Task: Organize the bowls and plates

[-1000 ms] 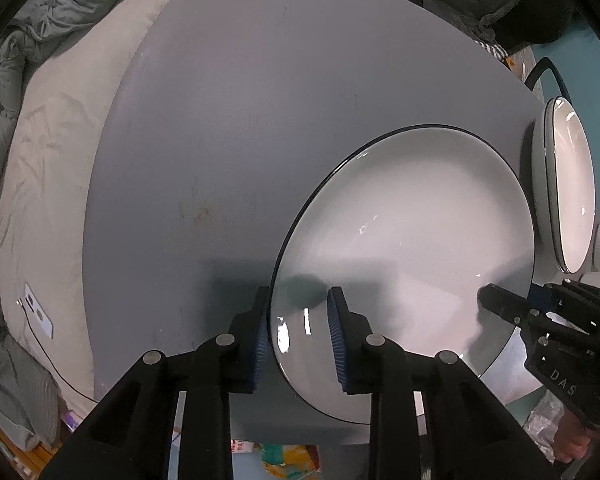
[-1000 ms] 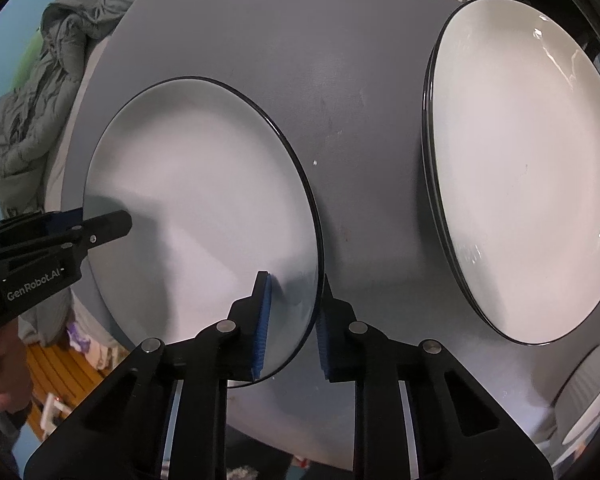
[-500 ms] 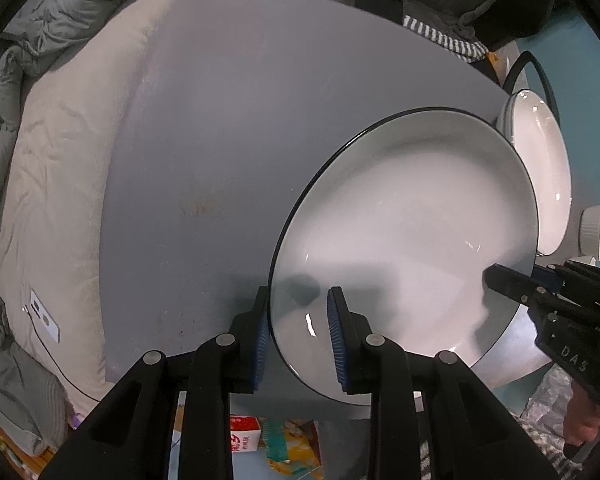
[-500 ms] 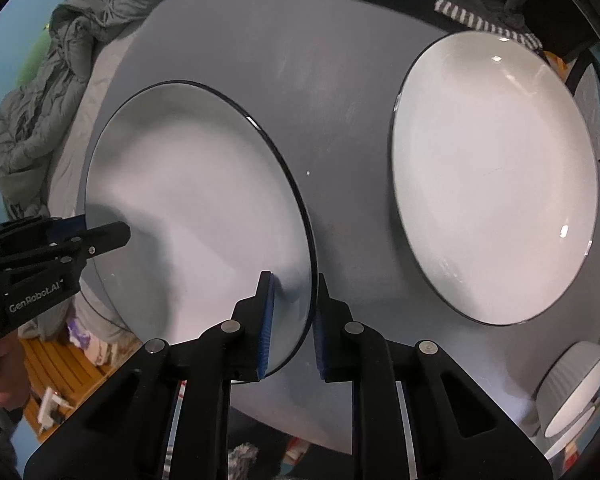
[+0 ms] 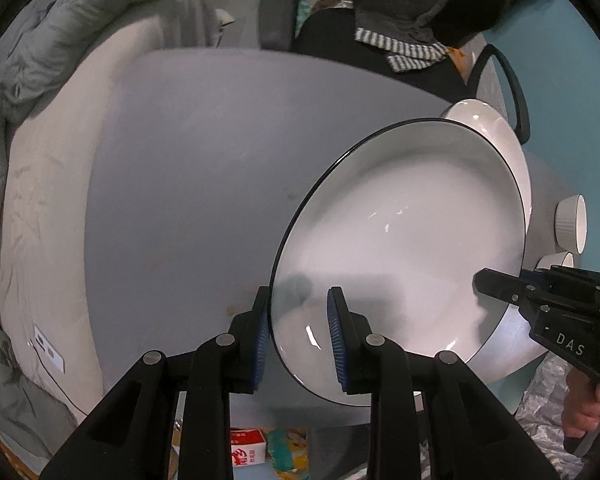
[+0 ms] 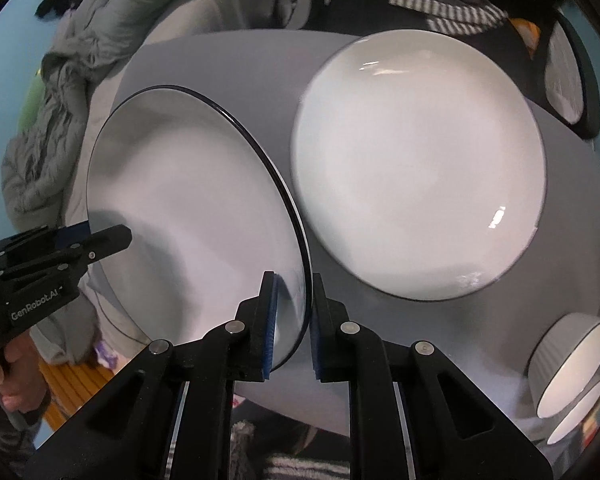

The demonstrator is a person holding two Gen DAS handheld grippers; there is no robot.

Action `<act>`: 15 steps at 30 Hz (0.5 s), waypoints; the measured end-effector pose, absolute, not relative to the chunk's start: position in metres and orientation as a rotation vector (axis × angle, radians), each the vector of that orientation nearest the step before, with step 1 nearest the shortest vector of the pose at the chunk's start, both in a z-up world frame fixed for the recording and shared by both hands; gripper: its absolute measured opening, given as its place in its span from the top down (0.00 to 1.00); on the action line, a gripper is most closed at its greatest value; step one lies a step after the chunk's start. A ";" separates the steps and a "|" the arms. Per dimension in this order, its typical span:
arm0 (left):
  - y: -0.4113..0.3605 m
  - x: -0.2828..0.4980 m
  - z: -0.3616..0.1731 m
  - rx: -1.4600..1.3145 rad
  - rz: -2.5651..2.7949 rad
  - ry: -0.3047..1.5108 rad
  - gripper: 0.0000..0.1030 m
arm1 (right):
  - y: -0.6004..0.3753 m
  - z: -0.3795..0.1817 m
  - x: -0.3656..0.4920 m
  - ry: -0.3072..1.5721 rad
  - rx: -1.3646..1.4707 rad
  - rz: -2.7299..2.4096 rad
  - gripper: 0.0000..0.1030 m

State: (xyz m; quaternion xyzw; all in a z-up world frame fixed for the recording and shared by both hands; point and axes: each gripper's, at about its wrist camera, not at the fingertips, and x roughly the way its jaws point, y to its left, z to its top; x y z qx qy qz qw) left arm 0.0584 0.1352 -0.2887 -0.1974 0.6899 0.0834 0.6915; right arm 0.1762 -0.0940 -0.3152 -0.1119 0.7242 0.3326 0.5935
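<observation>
A black-rimmed white plate (image 5: 404,248) is held between both grippers above the grey table (image 5: 188,168). The left gripper (image 5: 298,336) pinches the plate's near-left rim: one blue pad (image 5: 336,332) lies on the upper white face and the other sits under the rim. The right gripper (image 6: 292,320) takes the opposite rim the same way, with its left pad on the face and its right pad just outside the black edge; its jaws have just been closing on that rim. In the left wrist view the right gripper's black fingers (image 5: 496,284) reach onto the plate's far-right edge, and in the right wrist view the left gripper's finger (image 6: 108,240) rests on the plate's left edge.

The plate is round, so it has no long axis; its face is turned upward and it appears tilted, though how far the fisheye views do not settle. It hangs over the near-right part of the table, its near rim past the table's near edge.

A second white plate (image 6: 416,168) lies flat on the table towards the far-right edge, just beside the held one. Two ribbed white bowls (image 6: 568,364) stand near the right edge, close together. A hand (image 5: 584,400) grips the right gripper's handle.
</observation>
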 end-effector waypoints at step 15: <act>0.083 0.135 -0.281 -0.343 0.095 1.540 0.74 | -0.147 -0.311 0.233 1.681 -0.154 0.661 0.85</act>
